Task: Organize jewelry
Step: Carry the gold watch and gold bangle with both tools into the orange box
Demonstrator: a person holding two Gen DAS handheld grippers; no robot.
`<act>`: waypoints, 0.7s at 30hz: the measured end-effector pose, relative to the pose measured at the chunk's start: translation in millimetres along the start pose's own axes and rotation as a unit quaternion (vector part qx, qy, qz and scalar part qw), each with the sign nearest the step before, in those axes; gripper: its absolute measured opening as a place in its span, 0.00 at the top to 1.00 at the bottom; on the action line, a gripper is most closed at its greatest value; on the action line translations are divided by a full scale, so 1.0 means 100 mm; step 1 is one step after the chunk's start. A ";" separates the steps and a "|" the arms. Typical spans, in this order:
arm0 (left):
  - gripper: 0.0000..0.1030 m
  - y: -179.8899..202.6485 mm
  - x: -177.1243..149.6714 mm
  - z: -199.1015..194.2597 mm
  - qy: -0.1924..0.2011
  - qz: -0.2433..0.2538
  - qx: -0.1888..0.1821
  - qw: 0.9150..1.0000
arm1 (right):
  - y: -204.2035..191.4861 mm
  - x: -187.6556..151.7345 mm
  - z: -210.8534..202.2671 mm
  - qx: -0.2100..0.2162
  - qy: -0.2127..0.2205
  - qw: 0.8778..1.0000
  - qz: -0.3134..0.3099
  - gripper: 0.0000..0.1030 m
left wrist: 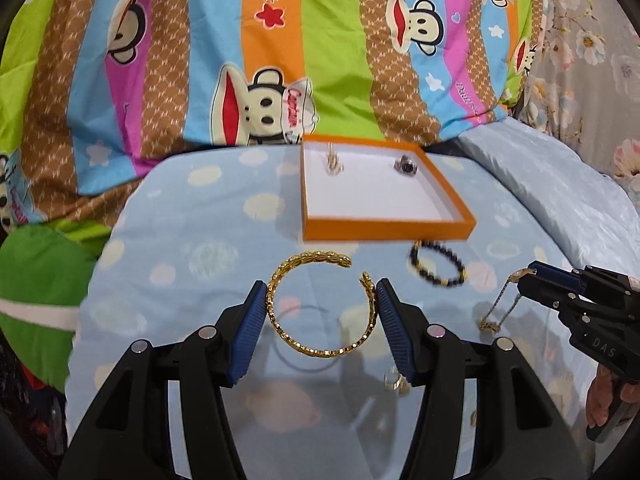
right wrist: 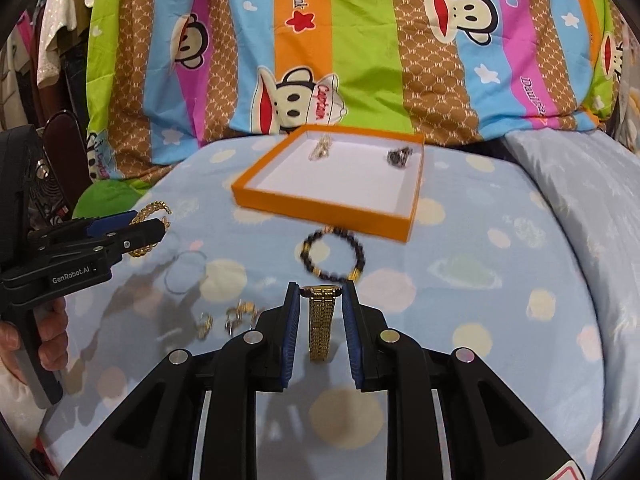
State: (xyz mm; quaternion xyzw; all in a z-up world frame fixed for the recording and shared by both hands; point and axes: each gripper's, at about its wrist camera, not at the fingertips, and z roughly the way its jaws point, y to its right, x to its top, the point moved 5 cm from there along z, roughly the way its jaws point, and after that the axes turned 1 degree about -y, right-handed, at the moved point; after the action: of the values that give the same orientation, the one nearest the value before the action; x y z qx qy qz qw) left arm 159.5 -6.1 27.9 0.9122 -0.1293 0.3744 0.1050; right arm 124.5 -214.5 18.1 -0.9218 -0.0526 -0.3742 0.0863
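My left gripper (left wrist: 321, 292) is shut on a gold open bangle (left wrist: 320, 308) and holds it just above the blue spotted sheet. My right gripper (right wrist: 320, 294) is shut on a gold watch (right wrist: 321, 322), its strap hanging down between the pads. An orange tray (left wrist: 384, 232) with a white floor lies beyond; it holds a gold chain (left wrist: 334, 162) and a dark ring (left wrist: 406, 166). A black bead bracelet (left wrist: 438, 266) lies in front of the tray. In the right wrist view the tray (right wrist: 320, 204) and bead bracelet (right wrist: 332, 256) lie just ahead.
Small gold rings (right wrist: 236, 316) and a thin clear hoop (right wrist: 186, 272) lie on the sheet left of my right gripper. A striped cartoon quilt (left wrist: 280, 40) rises behind the tray. A pale blue pillow (left wrist: 560, 184) lies at the right.
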 end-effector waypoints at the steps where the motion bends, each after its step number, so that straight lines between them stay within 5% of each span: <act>1: 0.47 0.01 0.07 0.02 0.001 0.000 -0.003 1.000 | 0.05 0.12 0.00 -0.002 0.007 1.000 0.004 0.81; 9: 0.47 0.22 0.68 0.58 -0.011 0.024 -0.030 0.999 | 0.39 0.78 0.34 -0.006 0.025 0.999 0.042 0.80; 21: 0.47 0.27 0.90 1.61 -0.069 0.030 -0.023 0.997 | 0.69 1.09 1.37 -0.036 -0.037 0.998 0.048 0.80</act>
State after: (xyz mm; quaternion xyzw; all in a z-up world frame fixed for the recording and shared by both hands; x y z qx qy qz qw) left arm 317.9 -92.5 -18.0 0.9287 -0.1722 0.3108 0.1057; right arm 307.2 -251.5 -10.6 -0.9390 0.0023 -0.3369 0.0688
